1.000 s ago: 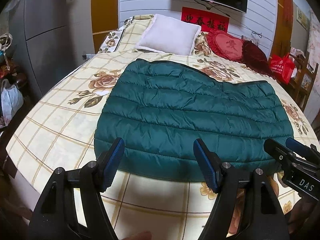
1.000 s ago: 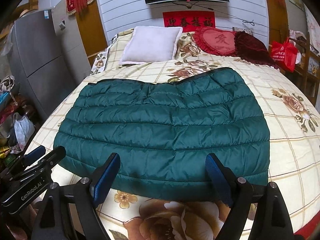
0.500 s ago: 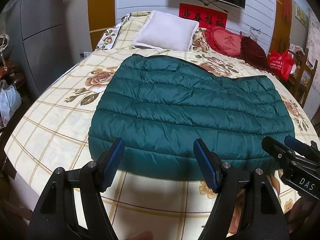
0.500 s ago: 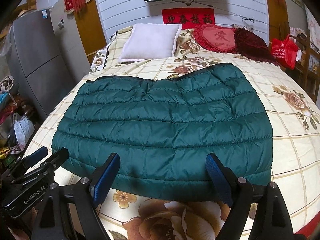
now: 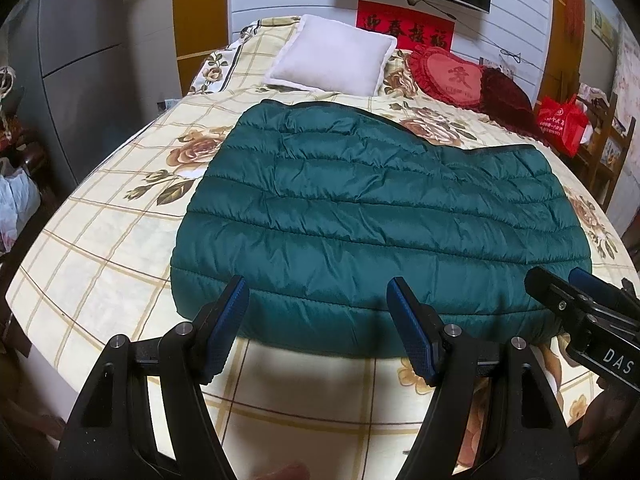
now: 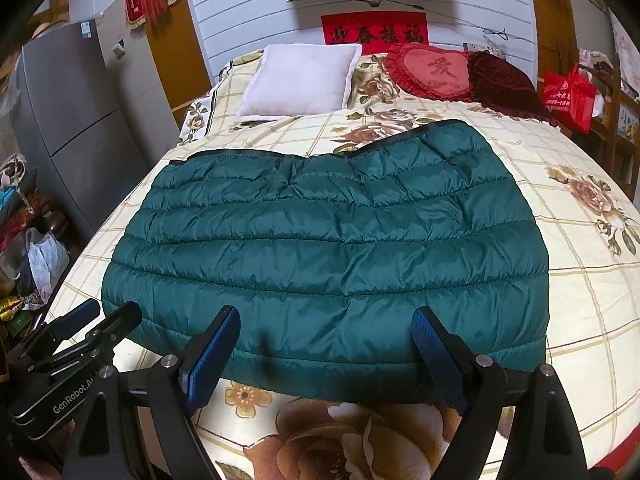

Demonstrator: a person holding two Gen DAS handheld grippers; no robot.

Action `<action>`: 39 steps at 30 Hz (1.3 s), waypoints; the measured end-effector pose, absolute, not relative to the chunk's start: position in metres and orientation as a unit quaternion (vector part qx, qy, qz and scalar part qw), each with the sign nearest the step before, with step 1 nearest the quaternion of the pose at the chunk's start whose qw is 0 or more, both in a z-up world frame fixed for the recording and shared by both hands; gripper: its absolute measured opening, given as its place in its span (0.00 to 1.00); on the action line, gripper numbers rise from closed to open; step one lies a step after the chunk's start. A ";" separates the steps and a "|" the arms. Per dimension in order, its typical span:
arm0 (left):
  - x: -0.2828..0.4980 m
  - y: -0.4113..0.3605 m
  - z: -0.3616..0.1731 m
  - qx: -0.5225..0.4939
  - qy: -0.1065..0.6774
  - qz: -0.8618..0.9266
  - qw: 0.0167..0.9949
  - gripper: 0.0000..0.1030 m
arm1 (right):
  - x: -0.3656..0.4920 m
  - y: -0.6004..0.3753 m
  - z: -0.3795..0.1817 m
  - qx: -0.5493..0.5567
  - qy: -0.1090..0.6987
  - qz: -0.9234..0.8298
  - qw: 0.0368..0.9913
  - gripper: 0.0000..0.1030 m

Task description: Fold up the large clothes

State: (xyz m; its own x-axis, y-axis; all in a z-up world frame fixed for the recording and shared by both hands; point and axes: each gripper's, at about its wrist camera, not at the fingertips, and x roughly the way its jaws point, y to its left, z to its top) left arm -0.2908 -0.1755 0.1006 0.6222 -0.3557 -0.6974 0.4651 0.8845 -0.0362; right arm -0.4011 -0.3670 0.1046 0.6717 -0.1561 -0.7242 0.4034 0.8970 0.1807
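A dark green quilted down jacket [image 5: 360, 216] lies folded flat across the middle of the bed; it also shows in the right wrist view [image 6: 332, 232]. My left gripper [image 5: 318, 308] is open and empty, hovering just above the jacket's near edge, left of middle. My right gripper [image 6: 326, 328] is open and empty over the near edge, right of middle. Each gripper shows at the side of the other's view: the right one in the left wrist view [image 5: 580, 304], the left one in the right wrist view [image 6: 80, 328].
The bed [image 5: 100, 248] has a cream checked sheet with roses. A white pillow [image 5: 332, 60], a red heart cushion [image 5: 452, 76] and a dark red cushion [image 6: 504, 80] sit at the head. A grey fridge [image 6: 72, 120] and bags stand left; a red bag [image 6: 568, 96] right.
Both grippers have moved slightly forward toward the jacket's near edge, which now sits closer under the fingertips. Both stay open. The jacket has not moved.
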 end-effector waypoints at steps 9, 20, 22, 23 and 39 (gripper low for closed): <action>-0.293 -0.176 0.101 0.073 0.370 -0.230 0.897 0.70 | -0.401 -0.367 0.105 0.167 0.374 -0.155 0.899 0.83; -0.294 -0.177 0.100 0.074 0.373 -0.231 0.895 0.70 | -0.401 -0.366 0.106 0.170 0.374 -0.155 0.898 0.83; -0.294 -0.177 0.100 0.074 0.373 -0.231 0.895 0.70 | -0.401 -0.366 0.105 0.169 0.374 -0.155 0.898 0.83; -0.294 -0.177 0.100 0.075 0.373 -0.231 0.895 0.70 | -0.401 -0.366 0.105 0.170 0.374 -0.154 0.898 0.83; -0.292 -0.180 0.094 0.077 0.382 -0.234 0.891 0.70 | -0.400 -0.368 0.101 0.176 0.378 -0.155 0.895 0.83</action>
State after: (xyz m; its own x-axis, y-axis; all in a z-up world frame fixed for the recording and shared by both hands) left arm -0.2921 -0.1798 0.0940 0.5989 -0.3575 -0.7165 0.4750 0.8790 -0.0416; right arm -0.3997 -0.3679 0.1013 0.6658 -0.1446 -0.7320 0.4114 0.8896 0.1984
